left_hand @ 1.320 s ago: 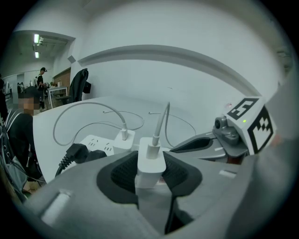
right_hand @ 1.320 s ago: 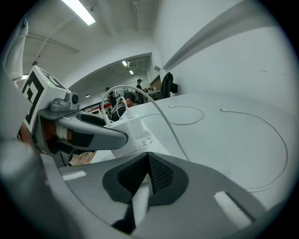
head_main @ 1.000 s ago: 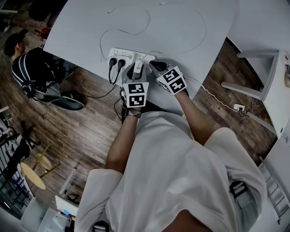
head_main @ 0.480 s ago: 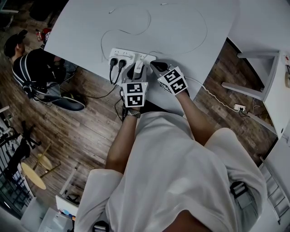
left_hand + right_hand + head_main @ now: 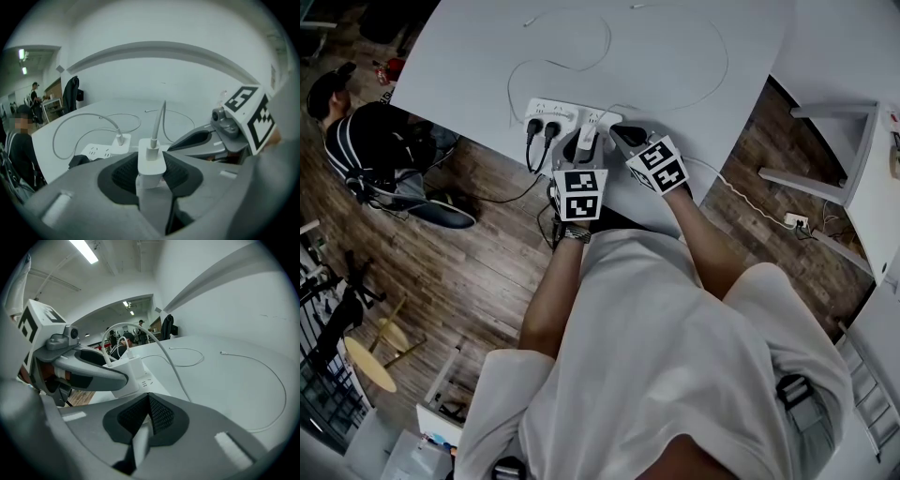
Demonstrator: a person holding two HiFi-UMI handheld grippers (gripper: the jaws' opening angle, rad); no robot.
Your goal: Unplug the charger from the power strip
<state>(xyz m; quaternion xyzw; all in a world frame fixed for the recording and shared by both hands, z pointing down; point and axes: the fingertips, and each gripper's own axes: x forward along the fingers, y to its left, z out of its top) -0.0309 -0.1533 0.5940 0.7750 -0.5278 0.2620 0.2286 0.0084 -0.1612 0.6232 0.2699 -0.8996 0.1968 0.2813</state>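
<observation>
Left gripper: narrowly parted, clamped on white charger (cable attached), at power strip's right end. Right gripper: closed, empty. Surface: white table. Room: wood floor.

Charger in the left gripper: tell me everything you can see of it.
The charger is a small white block, plastic by its look, with rounded corners. It stands upright between the left gripper's dark ribbed pads, which press on its sides. A white cable plugs into its top and rises away. Its prongs are hidden; the power strip lies behind it to the left.
</observation>
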